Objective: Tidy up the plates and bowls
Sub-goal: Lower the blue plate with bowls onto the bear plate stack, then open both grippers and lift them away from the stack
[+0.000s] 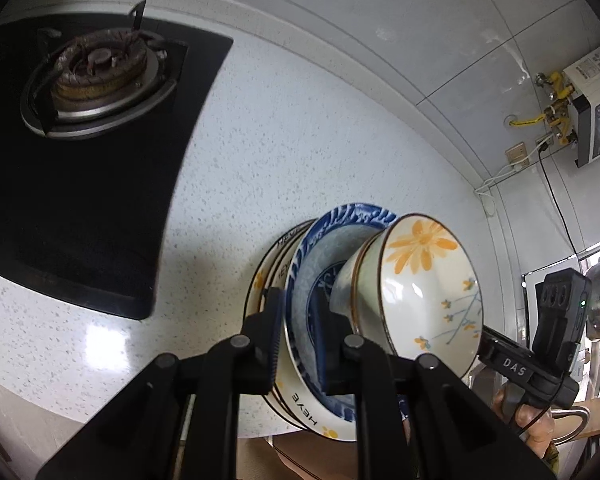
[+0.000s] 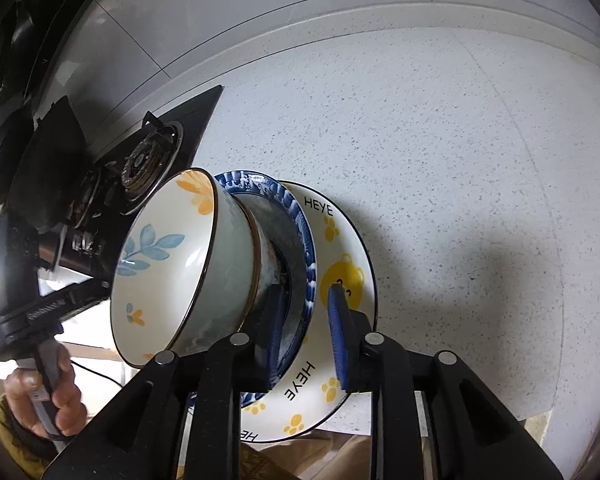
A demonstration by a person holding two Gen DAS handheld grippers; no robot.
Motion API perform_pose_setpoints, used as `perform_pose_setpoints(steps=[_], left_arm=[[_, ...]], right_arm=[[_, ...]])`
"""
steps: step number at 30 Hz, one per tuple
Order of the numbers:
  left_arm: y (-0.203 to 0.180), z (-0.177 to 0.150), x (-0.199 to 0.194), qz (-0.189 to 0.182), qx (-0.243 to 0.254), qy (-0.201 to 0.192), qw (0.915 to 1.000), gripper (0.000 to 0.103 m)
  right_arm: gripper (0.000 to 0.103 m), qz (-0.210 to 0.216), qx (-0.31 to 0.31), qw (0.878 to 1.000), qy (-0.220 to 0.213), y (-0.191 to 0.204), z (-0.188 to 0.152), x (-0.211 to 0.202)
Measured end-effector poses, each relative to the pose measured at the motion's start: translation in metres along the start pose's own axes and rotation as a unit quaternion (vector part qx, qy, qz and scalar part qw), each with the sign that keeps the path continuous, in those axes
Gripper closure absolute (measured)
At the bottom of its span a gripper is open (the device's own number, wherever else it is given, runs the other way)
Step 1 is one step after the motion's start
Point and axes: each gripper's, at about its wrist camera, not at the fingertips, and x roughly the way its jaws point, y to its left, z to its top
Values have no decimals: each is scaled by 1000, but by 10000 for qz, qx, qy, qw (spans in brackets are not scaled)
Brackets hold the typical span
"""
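Left gripper (image 1: 298, 308) clamps the plate rims of the stack (image 1: 340, 232). Right gripper (image 2: 306, 300) straddles the opposite rim with jaws apart, seemingly not pinching. With one side gripped, the stack could tilt and its top bowl (image 2: 160, 264) slide off at the counter (image 2: 440, 160) edge, right of the hob (image 1: 80, 200).

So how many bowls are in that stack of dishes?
2. The flowered upper bowl lies nested in a second bowl, of which only rim and outer wall show; that one sits on the blue plate. Another could be hidden inside the nest.
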Motion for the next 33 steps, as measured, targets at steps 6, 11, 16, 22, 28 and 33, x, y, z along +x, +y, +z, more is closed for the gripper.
perform_pose_setpoints(steps=[6,11,16,22,28,33], left_arm=[[-3,3,-28,109,252,-386,9989,69],[-5,0,-48,68,512,-720,9961,69],[-16,-5,-65,249,1020,-1024,9892,69],[-26,-13,-87,364,1290,-1248,9831,69],[-36,-24,-116,474,1462,-1593,9752,69],[-47,-33,-136,617,1752,-1894,9642,69]], right_arm=[[69,-140,138,9996,-210,0,-5,-6],[63,-357,142,9980,-495,6,-9,-17],[51,-448,188,9952,-853,10,-16,-33],[42,-605,34,9880,-1422,32,-25,-58],[31,-823,-192,9773,-1945,59,-37,-85],[25,-920,-255,9697,-2248,76,-48,-103]])
